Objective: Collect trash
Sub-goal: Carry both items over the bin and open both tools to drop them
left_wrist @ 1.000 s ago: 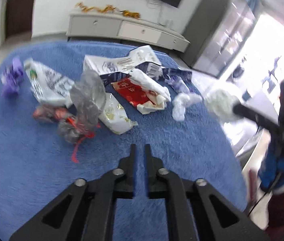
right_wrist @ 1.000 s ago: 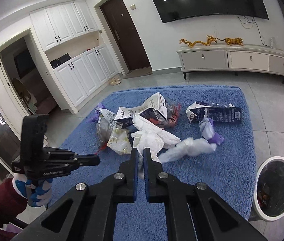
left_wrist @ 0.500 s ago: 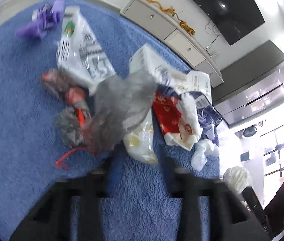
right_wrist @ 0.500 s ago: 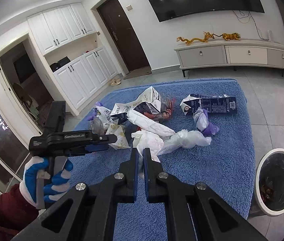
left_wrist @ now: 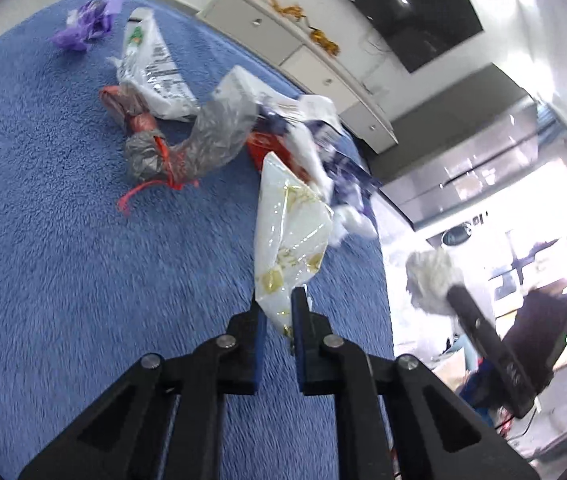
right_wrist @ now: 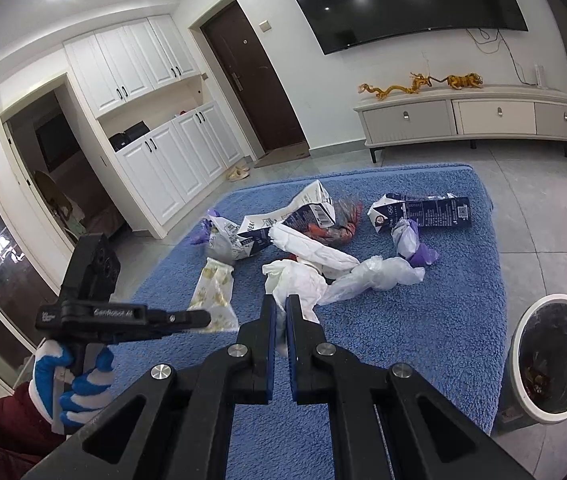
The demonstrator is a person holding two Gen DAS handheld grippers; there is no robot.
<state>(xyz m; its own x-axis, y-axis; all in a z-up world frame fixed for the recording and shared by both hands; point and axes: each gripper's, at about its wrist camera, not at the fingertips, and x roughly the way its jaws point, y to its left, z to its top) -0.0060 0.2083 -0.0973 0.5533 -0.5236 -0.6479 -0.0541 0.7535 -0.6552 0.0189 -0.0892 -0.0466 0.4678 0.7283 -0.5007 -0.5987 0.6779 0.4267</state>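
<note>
Trash lies scattered on a blue rug (right_wrist: 435, 320). My left gripper (left_wrist: 276, 304) is shut on a white and gold plastic wrapper (left_wrist: 289, 232), holding its near end; the wrapper also shows in the right wrist view (right_wrist: 213, 292) in front of the left gripper (right_wrist: 203, 318). My right gripper (right_wrist: 280, 312) is shut on a crumpled white tissue (right_wrist: 297, 280), which shows as a white wad (left_wrist: 431, 280) in the left wrist view. A grey bag tied with red ribbon (left_wrist: 203, 144), a purple wad (left_wrist: 85, 26) and flattened cartons (right_wrist: 419, 212) lie on the rug.
A white bin with a dark liner (right_wrist: 553, 364) stands on the tiled floor at the rug's right edge. A low TV cabinet (right_wrist: 471, 118) is at the far wall. White cupboards (right_wrist: 171, 160) and a dark door (right_wrist: 259, 88) stand to the left.
My left gripper swung down to the pile, opened, and closed on the white and gold wrapper. My right gripper kept hold of the white tissue and barely moved.
</note>
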